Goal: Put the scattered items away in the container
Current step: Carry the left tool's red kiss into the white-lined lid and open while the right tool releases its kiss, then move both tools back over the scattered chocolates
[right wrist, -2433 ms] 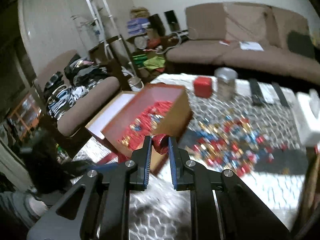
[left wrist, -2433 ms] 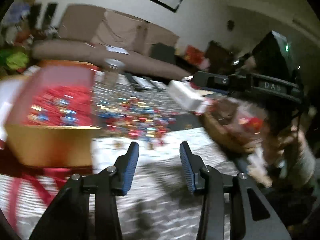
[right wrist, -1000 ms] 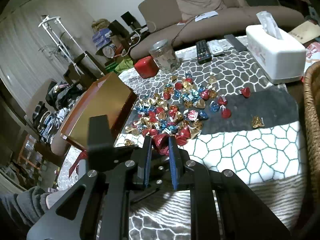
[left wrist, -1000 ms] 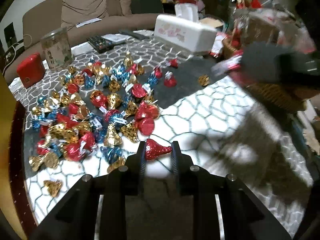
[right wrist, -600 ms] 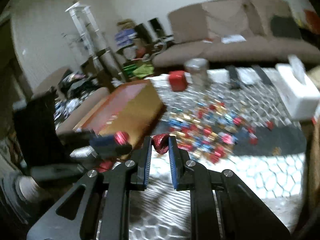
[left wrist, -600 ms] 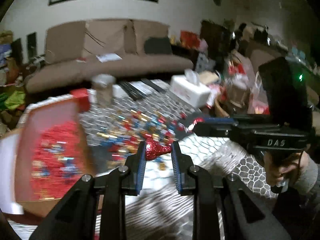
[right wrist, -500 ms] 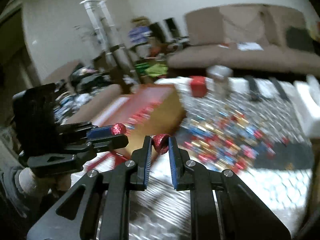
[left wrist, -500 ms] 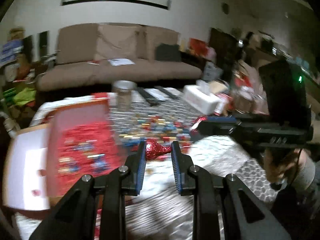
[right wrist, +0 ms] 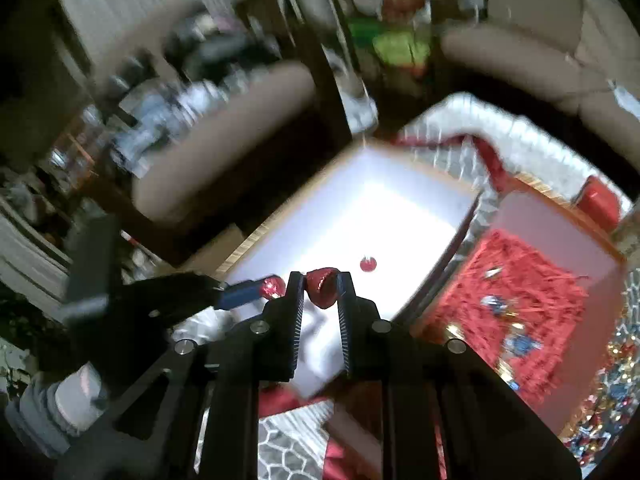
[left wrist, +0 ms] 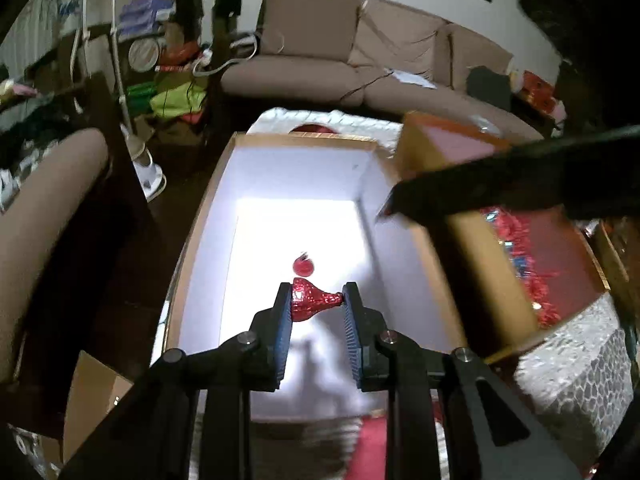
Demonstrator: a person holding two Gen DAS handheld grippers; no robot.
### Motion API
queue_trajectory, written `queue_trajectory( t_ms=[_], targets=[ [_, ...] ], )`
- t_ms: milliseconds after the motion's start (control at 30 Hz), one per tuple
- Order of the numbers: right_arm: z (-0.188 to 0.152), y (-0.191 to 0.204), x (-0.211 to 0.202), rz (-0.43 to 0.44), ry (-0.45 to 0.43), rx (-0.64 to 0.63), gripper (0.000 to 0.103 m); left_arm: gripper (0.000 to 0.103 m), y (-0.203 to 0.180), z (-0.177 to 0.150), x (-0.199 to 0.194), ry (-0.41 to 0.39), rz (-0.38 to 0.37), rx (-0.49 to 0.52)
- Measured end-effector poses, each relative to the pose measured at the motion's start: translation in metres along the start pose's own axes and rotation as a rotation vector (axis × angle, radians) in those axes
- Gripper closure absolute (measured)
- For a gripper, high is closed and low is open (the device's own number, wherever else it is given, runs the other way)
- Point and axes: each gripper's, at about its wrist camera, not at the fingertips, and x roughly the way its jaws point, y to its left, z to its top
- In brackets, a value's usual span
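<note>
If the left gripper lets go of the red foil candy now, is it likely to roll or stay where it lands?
The red foil candy is cone-shaped with a flat base, so it would probably tip and roll in a short arc. The white box walls should contain it. The foil looks thin and probably dents easily.

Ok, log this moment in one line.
left gripper: holds red candy | right gripper: holds red candy | both over white box | one candy inside

My room is dim; the white tray floor glares, blown out; my right view smears with motion blur; fisheye edges blacken.
</note>
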Motion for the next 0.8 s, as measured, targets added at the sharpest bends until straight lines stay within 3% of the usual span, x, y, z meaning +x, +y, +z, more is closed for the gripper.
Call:
queue_trajectory(
  t_ms=[100,167,233,400,600,733,800],
  targets=[
    [0.005,-0.003,0.037,-0.038,0.087,0.026,0.087,0.077,0.006,-0.001,0.008,0.01,-0.036,-0.026],
    [0.005,-0.007,0.047,-0.039,0.096,0.037,0.088,0.06,0.011,-0.002,0.004,-0.006,-0.077,-0.071],
    [0.005,-0.012,0.047,-0.011,0.081,0.062,0.087,0.051,0.016,-0.002,-0.001,-0.018,-0.102,-0.111],
    [0.01,-0.016,0.04,0.009,0.057,0.092,0.084,0.051,0.023,0.006,-0.013,-0.052,-0.089,-0.137],
    [-0.022,-0.03,-0.05,0.083,-0.129,0.079,0.083,0.048,0.024,0.012,-0.082,-0.217,-0.144,-0.175],
    [-0.077,-0.061,-0.126,0.045,-0.237,0.077,0.081,0.044,-0.016,0.007,-0.116,-0.275,-0.163,-0.097],
    [-0.109,-0.079,-0.162,-0.016,-0.278,0.079,0.081,0.04,-0.049,0.004,-0.126,-0.293,-0.183,-0.039]
  ],
)
